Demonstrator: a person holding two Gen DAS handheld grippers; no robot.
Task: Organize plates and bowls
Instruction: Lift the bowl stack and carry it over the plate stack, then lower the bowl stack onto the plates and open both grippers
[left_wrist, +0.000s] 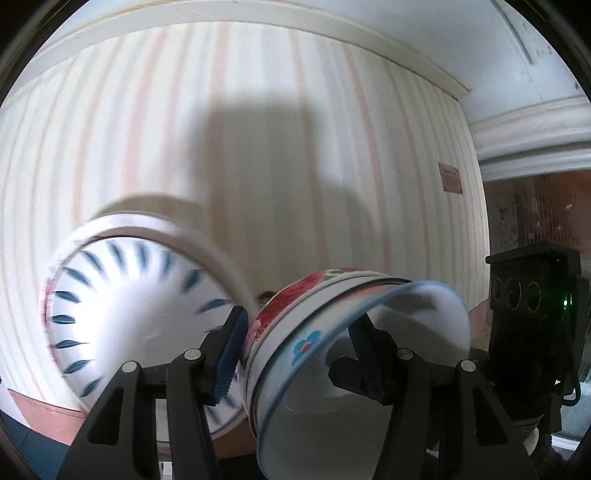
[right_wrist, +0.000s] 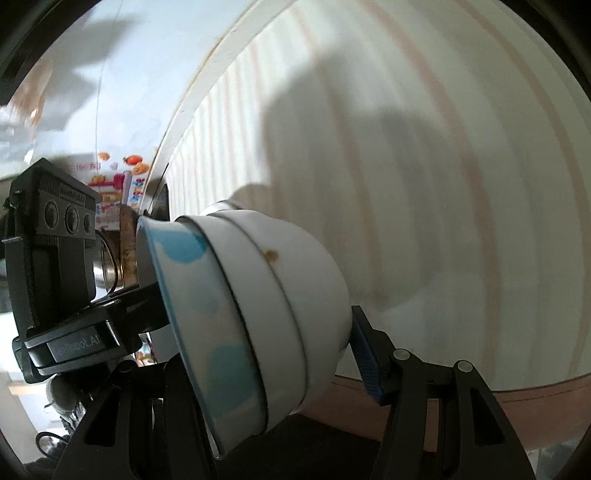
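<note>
A stack of nested bowls (left_wrist: 295, 306), white with red flowers and a blue rim, hangs tilted above the table. My left gripper (left_wrist: 299, 332) is shut on it, the left pad (left_wrist: 229, 350) against the outer bottom and the other finger inside the bowl. In the right wrist view the same stack (right_wrist: 295, 266) shows its white side. My right gripper (right_wrist: 266, 332) is shut on it too, with the right pad (right_wrist: 364, 354) on the base and its left finger hidden behind the rim. A white bowl with blue leaf marks (left_wrist: 140, 295) lies on the table to the left, blurred.
A striped tablecloth (left_wrist: 295, 147) covers the table below, with a pinkish border (left_wrist: 44, 410) at its near edge. The other gripper's black body (left_wrist: 532, 314) is close on the right. Colourful shelves (right_wrist: 118, 184) stand beyond the table's far edge.
</note>
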